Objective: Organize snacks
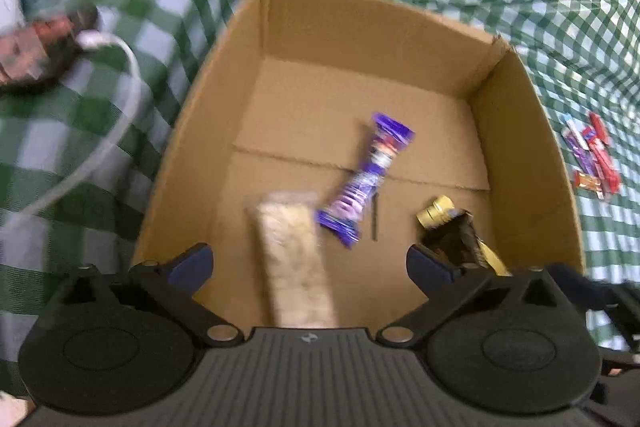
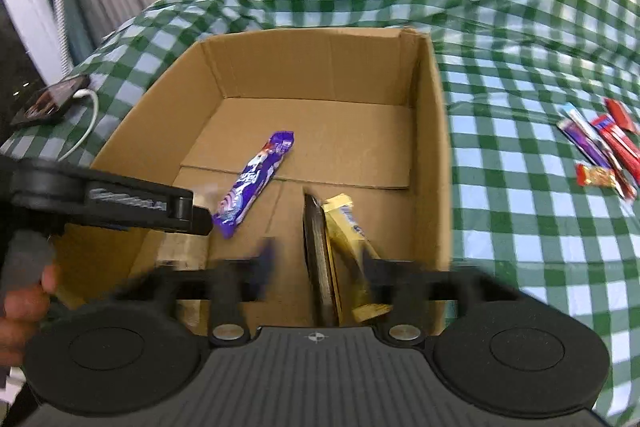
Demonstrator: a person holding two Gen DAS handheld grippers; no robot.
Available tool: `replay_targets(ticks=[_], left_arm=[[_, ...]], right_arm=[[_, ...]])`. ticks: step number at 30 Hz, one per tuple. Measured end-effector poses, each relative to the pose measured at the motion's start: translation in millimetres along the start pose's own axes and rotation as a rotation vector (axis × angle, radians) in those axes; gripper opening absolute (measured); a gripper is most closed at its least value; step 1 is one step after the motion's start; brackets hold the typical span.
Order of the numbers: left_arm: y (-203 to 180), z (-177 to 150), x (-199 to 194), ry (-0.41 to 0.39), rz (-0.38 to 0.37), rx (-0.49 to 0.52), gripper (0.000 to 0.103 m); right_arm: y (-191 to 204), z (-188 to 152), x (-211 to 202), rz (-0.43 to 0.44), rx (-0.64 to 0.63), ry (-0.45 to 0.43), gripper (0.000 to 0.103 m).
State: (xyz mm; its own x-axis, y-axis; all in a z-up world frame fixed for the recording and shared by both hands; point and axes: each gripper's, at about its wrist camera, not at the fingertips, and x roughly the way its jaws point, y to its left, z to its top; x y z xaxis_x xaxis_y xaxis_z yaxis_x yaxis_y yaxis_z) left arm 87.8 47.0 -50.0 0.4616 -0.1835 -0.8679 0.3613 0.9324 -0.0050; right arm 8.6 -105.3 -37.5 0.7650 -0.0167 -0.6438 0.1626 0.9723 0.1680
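An open cardboard box (image 1: 360,39) (image 2: 312,67) sits on a green checked cloth. On its floor lies a purple snack pack (image 1: 370,179) (image 2: 254,183). My left gripper (image 1: 310,261) hangs open over the box's near side. A pale beige bar (image 1: 294,259) is blurred between its fingers, and neither pad touches it. My right gripper (image 2: 318,261) is open too, its fingers blurred. A gold and black pack (image 2: 336,247) (image 1: 452,235) stands on edge between them, free of the left pad.
Several loose snack bars (image 1: 592,155) (image 2: 604,147) lie on the cloth right of the box. A phone (image 1: 36,51) (image 2: 52,99) with a white cable rests left of it. A hand (image 2: 20,307) holds the left gripper at the right view's left edge.
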Motion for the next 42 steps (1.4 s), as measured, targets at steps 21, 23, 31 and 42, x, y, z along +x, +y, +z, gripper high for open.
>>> replay_targets(ticks=[21,23,31,42], left_arm=[[14,-126,-134,-0.101,0.092,0.036,0.103],[12,-130,-142,-0.116,0.098,0.047,0.103],[11,-149,-166,-0.168,0.092,0.043,0.103],[9,-165,-191,-0.222,0.092,0.05,0.103]], right_arm=[[49,-77,-142,-0.061,-0.06,-0.154,0.097],[52,-84,-153,-0.059,-0.063,-0.168,0.098],[62,-104,-187,-0.068,-0.094,-0.236,0.099],[67,-120,-216,-0.077,-0.109,-0.303,0.101]])
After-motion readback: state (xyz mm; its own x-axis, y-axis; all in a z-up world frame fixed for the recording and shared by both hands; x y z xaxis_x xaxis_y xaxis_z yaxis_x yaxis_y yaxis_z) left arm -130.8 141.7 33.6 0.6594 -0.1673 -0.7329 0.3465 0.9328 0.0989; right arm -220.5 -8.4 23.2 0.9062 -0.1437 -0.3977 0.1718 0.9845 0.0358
